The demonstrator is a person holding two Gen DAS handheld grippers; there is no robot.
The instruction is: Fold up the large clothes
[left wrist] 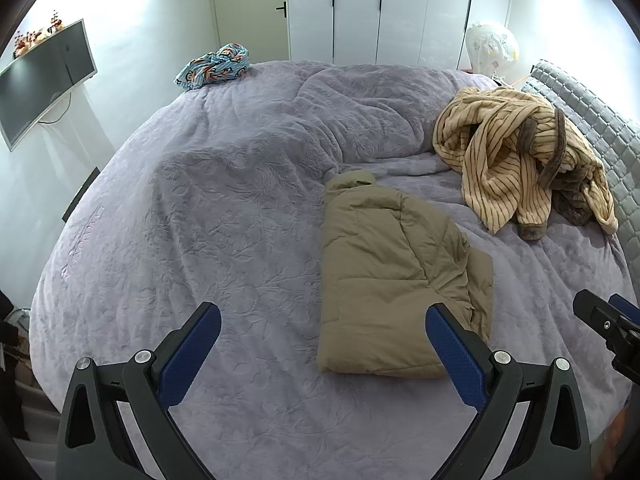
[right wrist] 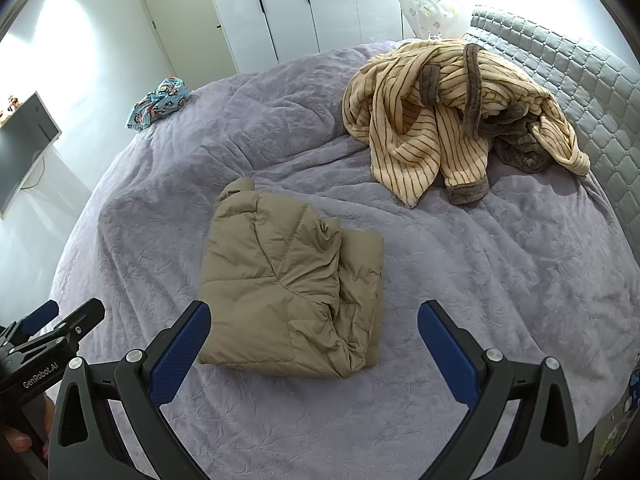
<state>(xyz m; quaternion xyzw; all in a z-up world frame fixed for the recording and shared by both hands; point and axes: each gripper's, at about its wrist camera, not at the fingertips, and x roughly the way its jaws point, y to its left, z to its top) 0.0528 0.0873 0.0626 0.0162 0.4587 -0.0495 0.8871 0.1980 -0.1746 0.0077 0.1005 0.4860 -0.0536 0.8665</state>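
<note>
A khaki puffer jacket (left wrist: 396, 276) lies folded into a compact rectangle on the purple bed cover (left wrist: 208, 208); it also shows in the right wrist view (right wrist: 288, 284). My left gripper (left wrist: 324, 320) is open and empty, held above the cover just in front of the jacket's near edge. My right gripper (right wrist: 314, 316) is open and empty, above the jacket's near edge. The right gripper's tip shows at the right edge of the left wrist view (left wrist: 600, 316). A crumpled beige striped robe (right wrist: 448, 120) lies behind the jacket near the headboard.
A blue patterned garment (left wrist: 214, 66) lies at the bed's far edge. A grey quilted headboard (right wrist: 580, 92) runs along the right. A wall monitor (left wrist: 40, 80) hangs at left. White wardrobe doors (left wrist: 380, 8) and a balloon (left wrist: 492, 46) stand behind the bed.
</note>
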